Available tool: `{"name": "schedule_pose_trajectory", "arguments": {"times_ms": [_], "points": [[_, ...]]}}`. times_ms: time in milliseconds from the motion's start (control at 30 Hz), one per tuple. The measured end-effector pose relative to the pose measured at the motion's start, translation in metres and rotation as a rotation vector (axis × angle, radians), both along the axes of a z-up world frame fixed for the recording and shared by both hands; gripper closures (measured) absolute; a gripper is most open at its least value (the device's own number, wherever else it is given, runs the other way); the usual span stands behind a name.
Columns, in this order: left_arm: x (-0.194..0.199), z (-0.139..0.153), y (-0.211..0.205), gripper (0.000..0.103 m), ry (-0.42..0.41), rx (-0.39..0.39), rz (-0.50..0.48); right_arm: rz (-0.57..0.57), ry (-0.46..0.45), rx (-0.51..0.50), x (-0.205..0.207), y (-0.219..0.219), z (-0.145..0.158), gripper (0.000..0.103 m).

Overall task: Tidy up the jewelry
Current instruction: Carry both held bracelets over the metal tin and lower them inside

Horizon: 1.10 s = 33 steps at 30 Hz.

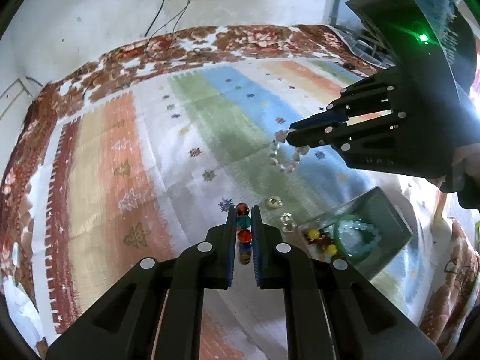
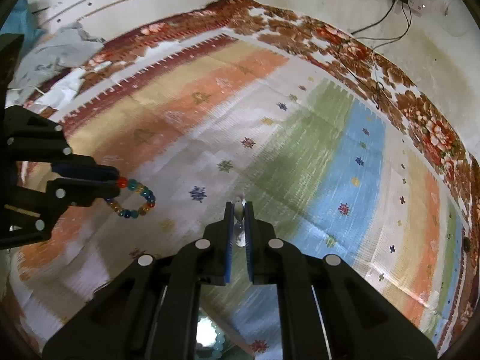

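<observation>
The left gripper (image 1: 243, 210) pinches a multicoloured bead bracelet (image 2: 136, 199) between its fingers. The right gripper (image 2: 239, 205) pinches a clear bead bracelet (image 1: 285, 156), both above the striped mat (image 1: 192, 138).

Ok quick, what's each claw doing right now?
Left claw: shut on the colorful bead bracelet, which hangs off the cloth.
Right claw: shut on the clear bead bracelet, also hanging in the air.
</observation>
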<state>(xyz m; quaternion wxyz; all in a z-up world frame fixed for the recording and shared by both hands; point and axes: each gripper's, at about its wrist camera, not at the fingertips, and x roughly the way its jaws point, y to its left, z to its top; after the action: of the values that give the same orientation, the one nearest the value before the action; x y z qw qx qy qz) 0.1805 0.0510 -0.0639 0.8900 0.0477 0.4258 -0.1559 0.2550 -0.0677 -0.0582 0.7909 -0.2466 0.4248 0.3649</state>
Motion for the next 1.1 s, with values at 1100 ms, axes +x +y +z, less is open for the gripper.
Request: {"name": "schedule_pose_trajectory", "arguments": {"times_ms": [1100], "points": [[-0.049, 0.036, -0.065, 0.094, -0.016, -0.071, -0.081, 0.005, 0.028, 0.082, -0.079, -0.066, 0.035, 0.095]]}}
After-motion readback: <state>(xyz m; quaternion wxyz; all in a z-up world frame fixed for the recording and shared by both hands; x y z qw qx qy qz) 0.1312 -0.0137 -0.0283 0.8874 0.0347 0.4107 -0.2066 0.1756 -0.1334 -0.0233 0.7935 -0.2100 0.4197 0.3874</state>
